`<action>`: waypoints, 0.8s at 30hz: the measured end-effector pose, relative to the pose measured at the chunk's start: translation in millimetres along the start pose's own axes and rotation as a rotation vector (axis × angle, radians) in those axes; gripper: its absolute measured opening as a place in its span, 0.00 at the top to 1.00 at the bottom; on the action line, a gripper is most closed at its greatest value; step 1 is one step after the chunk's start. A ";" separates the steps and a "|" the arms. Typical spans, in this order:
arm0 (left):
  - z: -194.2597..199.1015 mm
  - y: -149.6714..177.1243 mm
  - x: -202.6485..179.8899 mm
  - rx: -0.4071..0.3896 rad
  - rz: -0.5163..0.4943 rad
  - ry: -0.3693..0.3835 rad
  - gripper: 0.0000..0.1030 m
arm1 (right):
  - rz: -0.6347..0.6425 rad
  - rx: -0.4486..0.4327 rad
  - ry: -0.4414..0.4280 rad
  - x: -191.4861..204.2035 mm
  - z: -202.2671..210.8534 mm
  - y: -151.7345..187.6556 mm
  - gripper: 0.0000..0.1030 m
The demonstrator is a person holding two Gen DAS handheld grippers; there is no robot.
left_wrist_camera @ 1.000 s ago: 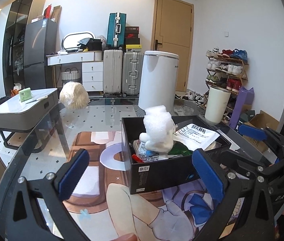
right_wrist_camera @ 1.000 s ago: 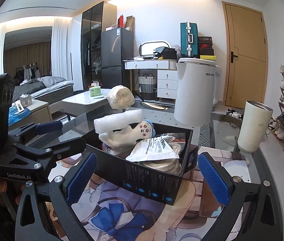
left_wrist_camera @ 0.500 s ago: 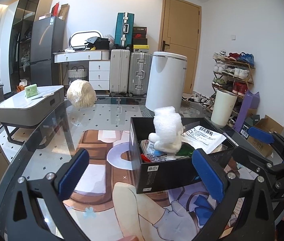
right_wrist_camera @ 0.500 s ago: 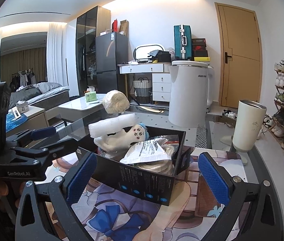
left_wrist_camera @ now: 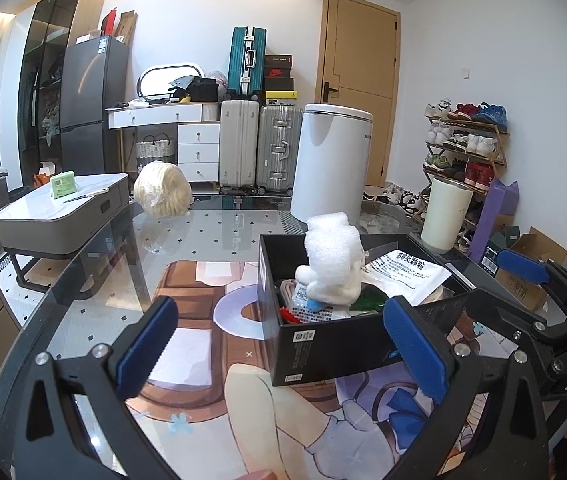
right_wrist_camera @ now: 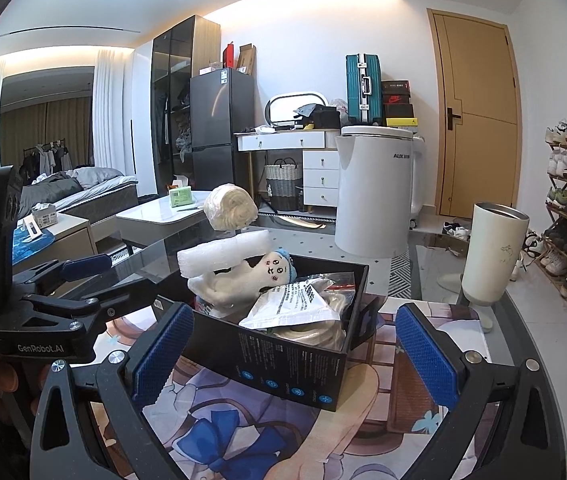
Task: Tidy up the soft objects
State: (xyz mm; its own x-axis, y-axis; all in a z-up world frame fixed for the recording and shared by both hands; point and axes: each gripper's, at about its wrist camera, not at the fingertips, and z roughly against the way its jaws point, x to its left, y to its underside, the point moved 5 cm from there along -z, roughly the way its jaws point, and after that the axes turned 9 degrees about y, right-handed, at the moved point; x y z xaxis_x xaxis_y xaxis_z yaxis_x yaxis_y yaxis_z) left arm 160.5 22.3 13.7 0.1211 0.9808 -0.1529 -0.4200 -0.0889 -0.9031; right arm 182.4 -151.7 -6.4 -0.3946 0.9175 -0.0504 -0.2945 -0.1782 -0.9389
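Note:
A black open box [left_wrist_camera: 325, 340] [right_wrist_camera: 283, 364] stands on the glass table over a cartoon-print mat. It holds a white plush doll [right_wrist_camera: 243, 280] [left_wrist_camera: 335, 288] with a white foam roll [right_wrist_camera: 223, 254] [left_wrist_camera: 331, 236] lying on it, and a white printed pouch [right_wrist_camera: 291, 306] [left_wrist_camera: 407, 274]. A pale bagged bundle [left_wrist_camera: 162, 189] [right_wrist_camera: 230, 211] sits at the table's far edge. My left gripper [left_wrist_camera: 281, 354] is open, just short of the box's near left corner. Nothing is between the fingers of my open right gripper [right_wrist_camera: 295, 354], which frames the box's near side.
A white kettle [right_wrist_camera: 375, 192] [left_wrist_camera: 329, 164] and a cream tumbler [right_wrist_camera: 491, 254] [left_wrist_camera: 445, 214] stand behind the box. A low white coffee table [left_wrist_camera: 59, 212] is off to the left. Suitcases, a dresser and a shoe rack line the walls.
Both grippers have drawn back and risen slightly, so the box looks a little farther and lower. Both stay open, and the box's contents have not moved.

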 end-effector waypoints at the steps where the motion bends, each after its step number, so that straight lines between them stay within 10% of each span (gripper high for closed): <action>1: -0.2 0.1 0.0 0.002 -0.001 0.001 0.00 | 0.000 -0.001 0.002 0.0 0.6 0.1 0.01; 24: 1.7 0.7 -0.2 -0.005 -0.002 -0.003 0.00 | 0.001 -0.002 0.001 -0.1 0.5 0.2 0.01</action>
State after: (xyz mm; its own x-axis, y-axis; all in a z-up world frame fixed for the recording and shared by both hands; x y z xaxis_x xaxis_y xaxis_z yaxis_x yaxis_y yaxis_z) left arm 158.6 22.4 13.8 0.1192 0.9815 -0.1498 -0.4153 -0.0878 -0.9055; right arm 181.9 -152.0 -6.4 -0.3939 0.9177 -0.0514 -0.2926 -0.1782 -0.9395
